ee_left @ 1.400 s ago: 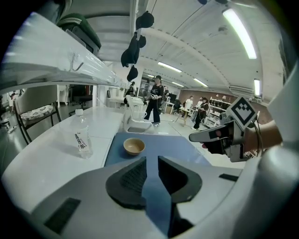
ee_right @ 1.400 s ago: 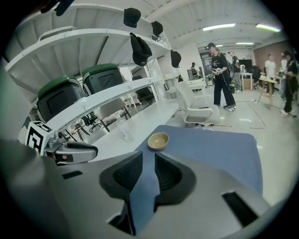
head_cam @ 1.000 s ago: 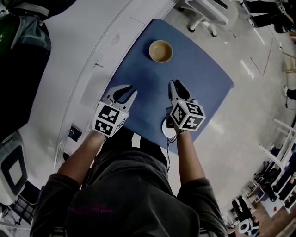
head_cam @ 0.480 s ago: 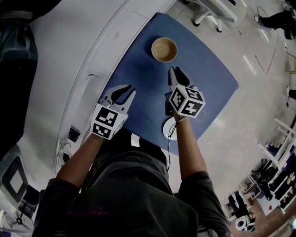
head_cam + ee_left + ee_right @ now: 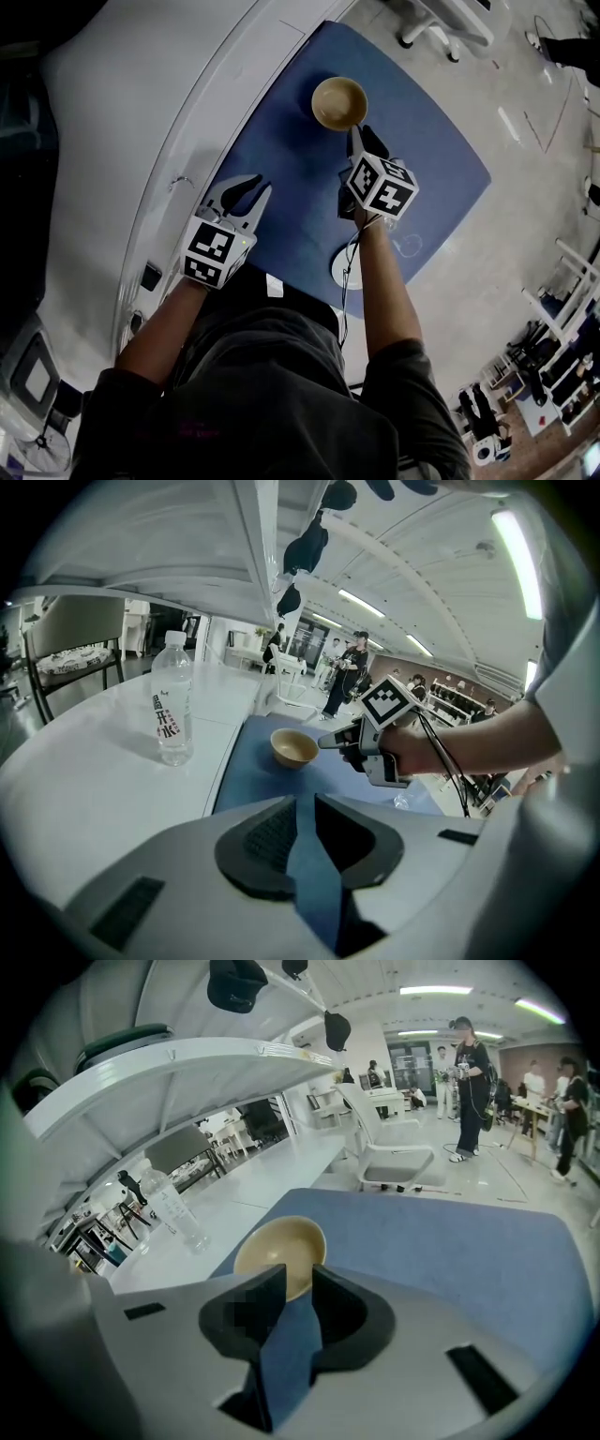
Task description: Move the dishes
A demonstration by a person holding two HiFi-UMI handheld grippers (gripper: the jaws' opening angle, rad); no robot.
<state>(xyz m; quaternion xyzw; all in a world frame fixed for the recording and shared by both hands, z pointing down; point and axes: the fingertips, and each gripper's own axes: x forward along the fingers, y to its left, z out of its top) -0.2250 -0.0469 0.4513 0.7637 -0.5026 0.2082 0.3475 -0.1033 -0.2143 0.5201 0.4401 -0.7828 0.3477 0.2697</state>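
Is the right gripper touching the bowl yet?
Cannot tell. In the right gripper view the open right gripper frames the near rim of the bowl. In the left gripper view its tips meet the rim's outline, with no clear gap or contact.

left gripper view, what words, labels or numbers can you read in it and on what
"开水": printed vertically on the label of the water bottle; the character above it and the fine print are too blurred to read.
marker cube: black-and-white squares only, no letters or digits.
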